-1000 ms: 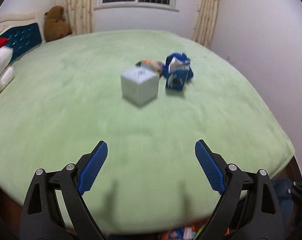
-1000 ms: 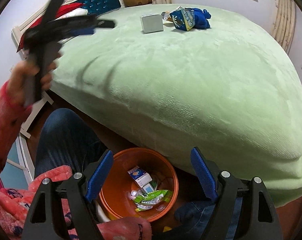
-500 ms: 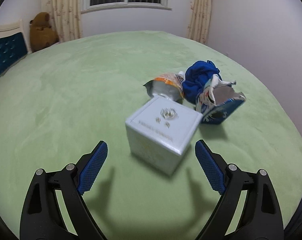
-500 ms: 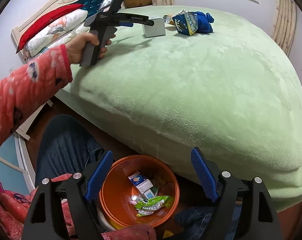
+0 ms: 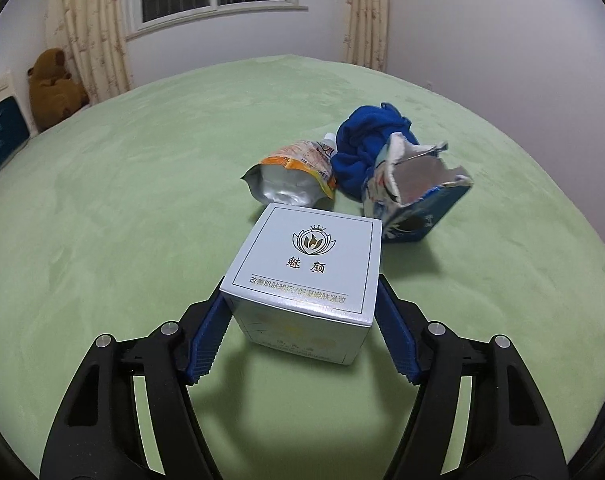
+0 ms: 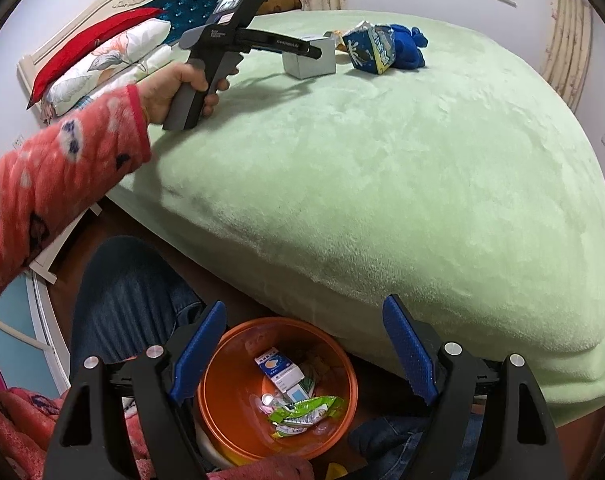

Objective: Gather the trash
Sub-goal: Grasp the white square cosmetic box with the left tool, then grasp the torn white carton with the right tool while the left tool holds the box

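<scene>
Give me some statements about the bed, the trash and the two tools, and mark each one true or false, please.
1. The pale blue box sits between the jaws of the left gripper. True; the jaws are closing on it.
2. The right gripper holds a wrapper. False; its jaws are open and empty.
3. The orange bin already contains trash. True.
4. The torn blue carton lies in the bin. False; it is on the green bed cover.
5. A blue cloth lies behind the carton. True.
</scene>
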A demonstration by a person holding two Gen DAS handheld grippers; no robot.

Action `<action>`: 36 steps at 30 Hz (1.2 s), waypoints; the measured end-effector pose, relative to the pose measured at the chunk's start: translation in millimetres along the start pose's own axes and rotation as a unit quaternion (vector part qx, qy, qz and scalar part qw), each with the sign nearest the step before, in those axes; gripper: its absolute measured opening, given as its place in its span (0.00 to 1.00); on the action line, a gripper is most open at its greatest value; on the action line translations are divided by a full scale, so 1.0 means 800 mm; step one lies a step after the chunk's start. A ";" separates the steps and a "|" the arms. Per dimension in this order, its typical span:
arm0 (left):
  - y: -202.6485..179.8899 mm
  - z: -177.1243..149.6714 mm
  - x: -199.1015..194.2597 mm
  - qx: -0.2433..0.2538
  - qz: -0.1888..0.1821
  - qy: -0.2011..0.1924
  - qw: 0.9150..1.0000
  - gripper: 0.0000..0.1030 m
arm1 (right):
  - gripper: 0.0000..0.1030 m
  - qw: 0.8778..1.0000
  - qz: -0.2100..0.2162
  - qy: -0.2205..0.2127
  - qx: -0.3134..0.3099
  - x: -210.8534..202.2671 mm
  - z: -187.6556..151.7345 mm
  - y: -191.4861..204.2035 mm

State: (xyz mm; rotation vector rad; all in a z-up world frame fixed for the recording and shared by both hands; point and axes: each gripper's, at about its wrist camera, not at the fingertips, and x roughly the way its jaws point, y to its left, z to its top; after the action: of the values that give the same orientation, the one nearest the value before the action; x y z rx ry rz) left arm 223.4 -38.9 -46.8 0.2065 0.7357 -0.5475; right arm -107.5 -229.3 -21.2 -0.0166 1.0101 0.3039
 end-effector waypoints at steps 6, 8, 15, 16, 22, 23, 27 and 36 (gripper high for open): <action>-0.020 -0.024 -0.064 -0.024 0.031 -0.019 0.999 0.65 | 0.79 0.999 -0.012 -0.037 -0.004 -0.009 0.030 -0.008; -0.029 -0.037 -0.093 -0.024 0.055 -0.022 0.998 0.65 | 0.80 0.998 -0.027 -0.060 -0.004 -0.009 0.051 -0.014; -0.048 -0.072 -0.161 -0.036 0.128 -0.024 0.991 0.65 | 0.85 0.990 -0.056 -0.129 0.008 0.007 0.143 -0.035; -0.049 -0.076 -0.169 -0.039 0.137 -0.023 0.990 0.65 | 0.85 0.989 -0.058 -0.137 0.008 0.013 0.163 -0.037; -0.043 -0.100 -0.203 -0.078 0.160 -0.029 0.984 0.65 | 0.88 0.982 -0.087 -0.158 0.048 0.065 0.274 -0.052; -0.042 -0.103 -0.206 -0.082 0.160 -0.029 0.983 0.65 | 0.88 0.982 -0.096 -0.153 0.057 0.079 0.292 -0.053; -0.041 -0.107 -0.210 -0.088 0.163 -0.028 0.982 0.65 | 0.92 0.980 -0.134 -0.130 0.070 0.132 0.341 -0.050; -0.034 -0.111 -0.207 -0.105 0.157 -0.026 0.982 0.65 | 0.76 0.972 -0.188 -0.076 0.120 0.202 0.382 -0.065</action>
State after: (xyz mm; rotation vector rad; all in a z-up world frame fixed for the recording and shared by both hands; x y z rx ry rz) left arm 56.2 37.1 2.4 0.1084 0.6884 -0.1730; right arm 239.3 -193.1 1.0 0.0333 0.8640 -0.1630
